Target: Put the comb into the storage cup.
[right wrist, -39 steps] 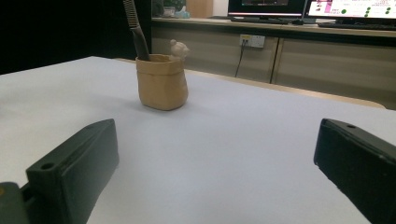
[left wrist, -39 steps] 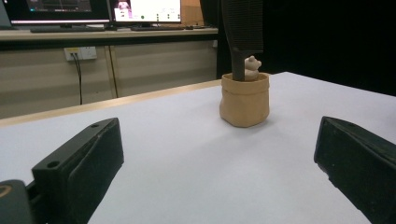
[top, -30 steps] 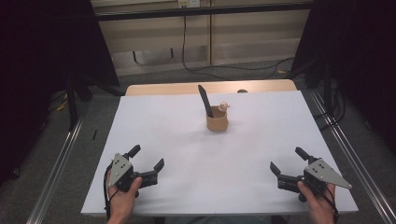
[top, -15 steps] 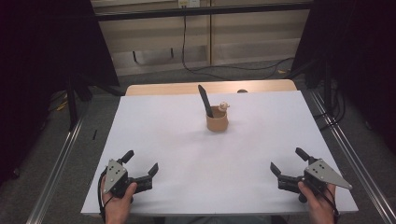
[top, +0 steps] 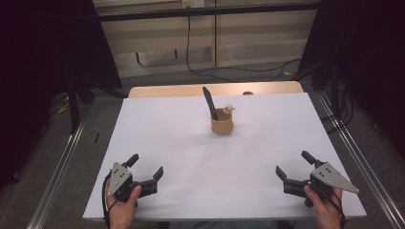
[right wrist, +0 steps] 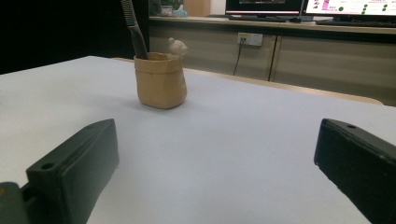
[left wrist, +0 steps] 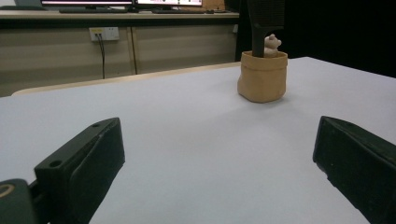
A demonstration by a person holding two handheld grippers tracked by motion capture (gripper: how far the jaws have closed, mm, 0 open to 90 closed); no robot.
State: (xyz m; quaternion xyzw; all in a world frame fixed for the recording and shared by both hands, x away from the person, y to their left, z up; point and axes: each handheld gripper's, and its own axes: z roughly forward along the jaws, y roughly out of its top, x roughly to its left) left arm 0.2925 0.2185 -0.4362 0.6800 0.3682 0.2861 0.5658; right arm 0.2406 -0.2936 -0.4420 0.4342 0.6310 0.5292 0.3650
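- Room: behind the table you face a beige panelled wall (top: 200, 38) with a black cable (top: 188, 43) hanging down it to the grey floor (top: 157, 78); dark curtains (top: 47, 57) close off both sides. The left gripper view shows a white wall socket (left wrist: 105, 33) and, above it, a counter with lit monitor screens (left wrist: 88, 3).
- Frame: silver metal rails (top: 62, 162) run along the floor on both sides of the table.
- Surface: a flat white tabletop (top: 191, 157), with a pale wooden edge strip (top: 167, 90) showing along its far side.
- Your left gripper (top: 144, 168), black with a grey three-cornered plate: it sits low at the near left corner of the white tabletop, held in your left hand (top: 122, 210). The jaws stand wide apart and hold nothing; in the left gripper view bare white surface lies between them.
- Your right gripper (top: 293, 163), of the same build: it sits at the near right corner in your right hand (top: 327, 207), jaws likewise wide and empty.
- Small tan soft-sided pouch-shaped cup (top: 222, 125): it stands upright near the middle of the far half of the tabletop, well apart from both grippers.
- Black flat-handled tool (top: 210, 102): it stands in the cup, leaning toward the far left.
- Small cream bear-like figure (top: 229, 109): it peeks over the cup's rim, just beside the tool.
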